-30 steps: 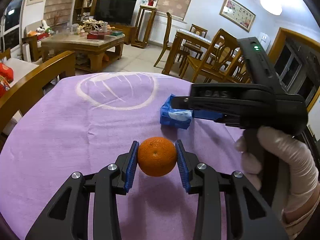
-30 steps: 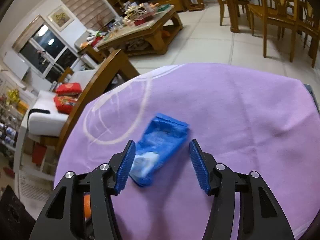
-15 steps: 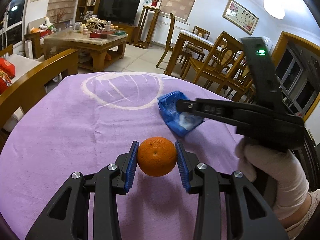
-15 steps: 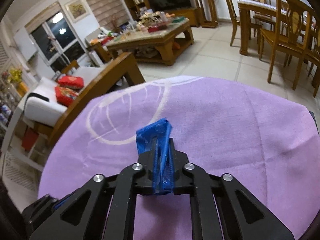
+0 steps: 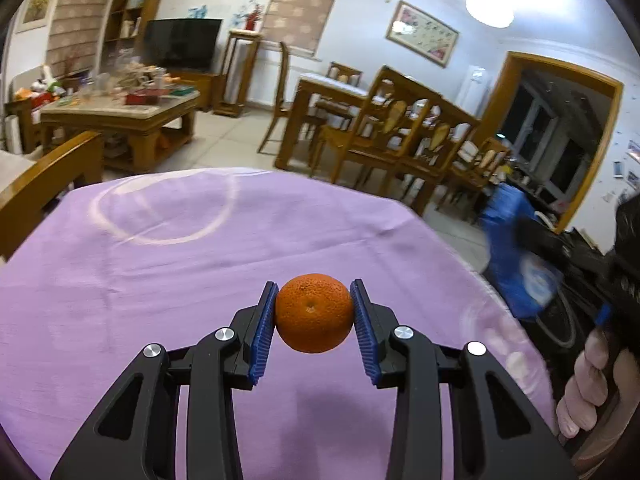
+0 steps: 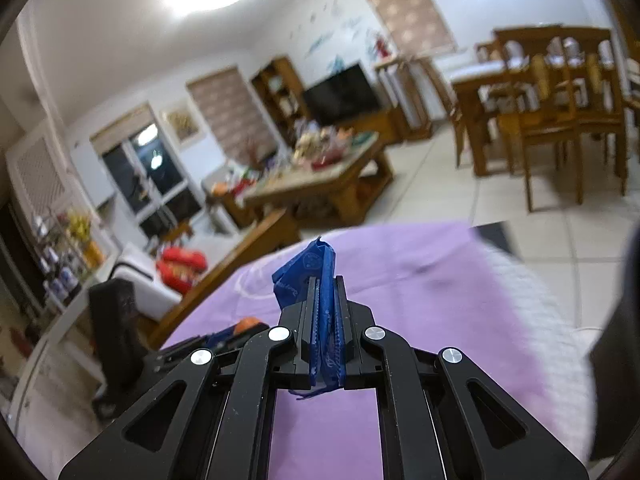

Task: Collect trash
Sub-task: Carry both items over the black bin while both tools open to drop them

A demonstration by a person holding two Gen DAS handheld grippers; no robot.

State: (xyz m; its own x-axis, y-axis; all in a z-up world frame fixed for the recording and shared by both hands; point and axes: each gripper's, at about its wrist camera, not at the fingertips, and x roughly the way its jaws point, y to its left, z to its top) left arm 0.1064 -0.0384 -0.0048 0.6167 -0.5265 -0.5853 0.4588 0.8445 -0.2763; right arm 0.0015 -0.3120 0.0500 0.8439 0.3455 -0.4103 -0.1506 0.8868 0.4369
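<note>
My left gripper (image 5: 314,312) is shut on an orange (image 5: 314,314) and holds it just above the purple tablecloth (image 5: 160,264). My right gripper (image 6: 324,308) is shut on a crumpled blue wrapper (image 6: 310,268), lifted off the table. In the left wrist view the blue wrapper (image 5: 516,264) hangs past the table's right edge, held by the right gripper in a gloved hand (image 5: 588,384). The left gripper and a bit of the orange (image 6: 246,323) show at the lower left of the right wrist view.
A wooden chair back (image 5: 44,184) stands at the table's far left. A coffee table (image 5: 120,116) with clutter, dining chairs (image 5: 400,144) and a TV lie beyond. The table edge (image 6: 532,280) drops to tiled floor on the right.
My right gripper closed on the blue wrapper, lifted it off the cloth and carried it right, past the table edge. The left gripper kept holding the orange.
</note>
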